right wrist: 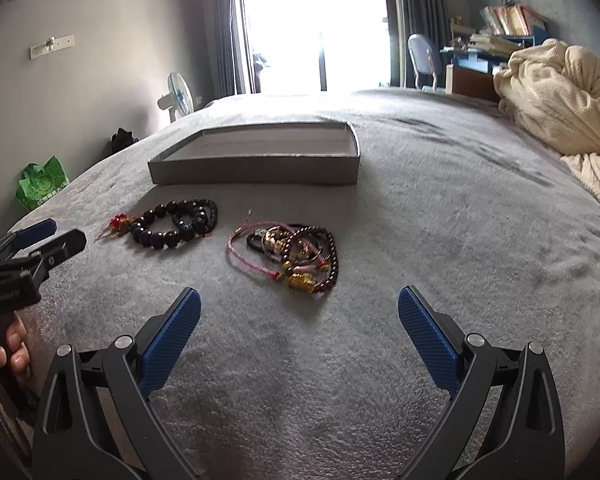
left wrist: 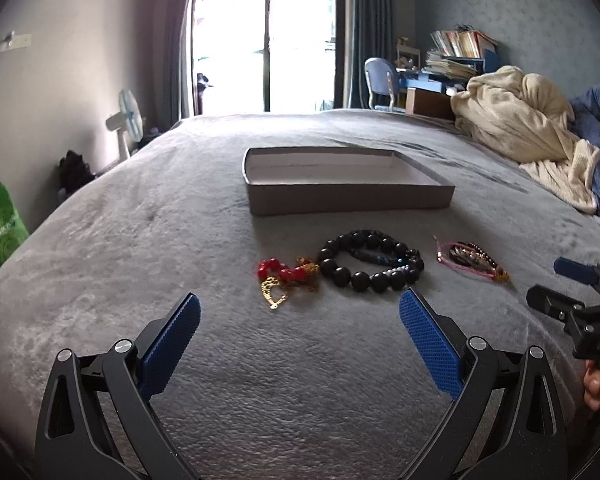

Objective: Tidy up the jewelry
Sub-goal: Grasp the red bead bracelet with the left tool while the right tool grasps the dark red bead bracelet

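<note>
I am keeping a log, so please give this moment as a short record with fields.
surface: grey plush bedspread
container: shallow grey cardboard box, appears empty
nearest left gripper: red bead and gold chain piece, touching large black bead bracelets
nearest right gripper: tangled pile of pink cord and dark red bead bracelets
grippers: both open, holding nothing

Left tongs (left wrist: 299, 308): two black angular arms, each with triangular cut-outs and two round silver screw heads at the pivots; flat fingers (left wrist: 176, 340) faced with blue, fine-textured pads. Right tongs (right wrist: 299, 302): same build, same blue pads. Seen from the side, each unit has a black block body with small pale lettering, too blurred to read, and a black handle.
</note>
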`<control>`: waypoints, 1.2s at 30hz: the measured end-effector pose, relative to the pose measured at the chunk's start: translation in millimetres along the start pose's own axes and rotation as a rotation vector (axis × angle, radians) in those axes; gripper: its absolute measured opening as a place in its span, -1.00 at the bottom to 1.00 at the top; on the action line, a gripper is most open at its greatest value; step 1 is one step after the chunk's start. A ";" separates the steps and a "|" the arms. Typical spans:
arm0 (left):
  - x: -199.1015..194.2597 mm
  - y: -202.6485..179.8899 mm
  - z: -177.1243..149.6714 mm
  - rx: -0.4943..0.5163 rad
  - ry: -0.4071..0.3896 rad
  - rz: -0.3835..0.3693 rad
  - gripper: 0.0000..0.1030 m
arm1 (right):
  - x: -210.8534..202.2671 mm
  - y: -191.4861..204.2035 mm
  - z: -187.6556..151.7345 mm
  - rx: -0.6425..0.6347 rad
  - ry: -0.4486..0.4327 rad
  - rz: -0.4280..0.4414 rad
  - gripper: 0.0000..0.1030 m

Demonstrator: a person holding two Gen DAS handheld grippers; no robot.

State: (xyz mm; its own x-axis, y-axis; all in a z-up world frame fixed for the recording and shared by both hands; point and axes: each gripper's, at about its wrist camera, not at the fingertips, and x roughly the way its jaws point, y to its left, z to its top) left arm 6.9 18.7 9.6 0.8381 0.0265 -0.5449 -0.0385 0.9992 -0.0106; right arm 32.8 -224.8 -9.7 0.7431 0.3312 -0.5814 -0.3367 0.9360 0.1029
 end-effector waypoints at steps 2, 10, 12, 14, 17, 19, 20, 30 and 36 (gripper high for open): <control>1.7 3.9 1.7 -0.010 0.027 0.005 0.92 | -1.0 1.3 0.8 -0.010 0.003 0.000 0.90; 8.6 20.8 15.5 -0.034 0.090 0.018 0.92 | -3.5 2.3 4.4 -0.016 0.000 0.005 0.89; 14.5 24.7 18.1 -0.036 0.107 0.014 0.92 | -2.5 0.7 5.9 -0.007 0.006 0.010 0.89; 20.5 27.3 20.4 -0.039 0.119 0.014 0.89 | -1.1 -1.3 7.2 0.002 0.010 0.012 0.89; 30.8 26.3 24.0 -0.023 0.137 0.000 0.86 | 1.2 -5.0 9.8 0.018 0.018 0.024 0.89; 38.9 22.5 26.4 0.004 0.158 -0.007 0.82 | 3.7 -8.3 12.7 0.032 0.028 0.032 0.89; 42.5 21.4 26.6 0.014 0.172 -0.016 0.74 | 5.1 -9.7 14.2 0.038 0.034 0.037 0.89; 73.6 24.6 32.4 0.037 0.285 -0.083 -0.10 | 30.4 -21.9 28.3 0.099 0.129 0.116 0.18; 82.8 18.6 34.6 0.082 0.315 -0.109 -0.30 | 43.2 -18.1 33.5 0.077 0.168 0.129 -0.19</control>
State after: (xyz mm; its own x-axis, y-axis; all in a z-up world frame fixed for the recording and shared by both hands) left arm 94.4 40.5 -6.7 0.6248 -0.0780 -0.7769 0.0963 0.9951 -0.0225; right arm 90.3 -223.5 -9.6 0.5875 0.4306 -0.6851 -0.3728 0.8955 0.2431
